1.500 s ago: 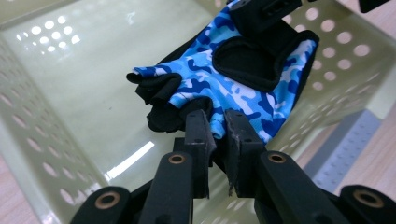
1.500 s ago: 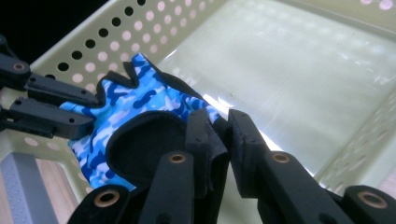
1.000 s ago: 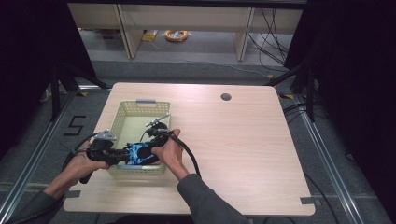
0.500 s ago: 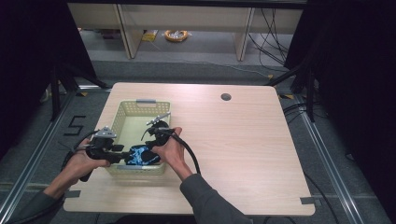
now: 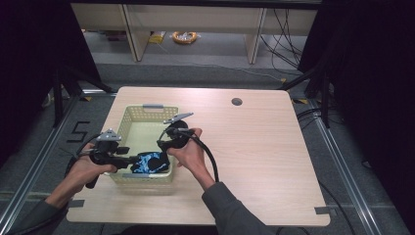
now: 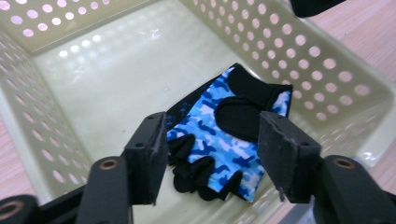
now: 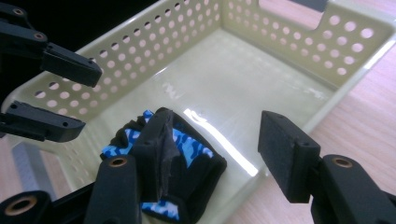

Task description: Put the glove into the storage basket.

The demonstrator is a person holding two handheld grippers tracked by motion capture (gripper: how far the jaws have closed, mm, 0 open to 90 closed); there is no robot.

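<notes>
A blue camouflage fingerless glove (image 5: 150, 163) (image 6: 224, 121) (image 7: 198, 161) lies loose on the floor of a pale yellow perforated basket (image 5: 128, 122) (image 6: 299, 56) (image 7: 140, 46), at its near end. My left gripper (image 5: 131, 160) (image 6: 213, 123) hangs over the basket's near-left corner. Its jaws have just been opening and stand apart above the glove, not touching it. My right gripper (image 5: 164, 145) (image 7: 217, 121) hovers over the basket's near-right side; its jaws have also just been opening, with nothing between them. In the right gripper view the left gripper (image 7: 91, 100) shows at the upper left.
The basket stands on the left half of a light wooden table (image 5: 264, 147). A round cable hole (image 5: 237, 102) sits at the back. A black cable (image 5: 211, 161) trails from the right gripper across the person's forearm. Metal frame rails border the table.
Both grippers' jaws have spread and let go of the glove, which has dropped from between them onto the basket floor. The right hand has risen a little.
</notes>
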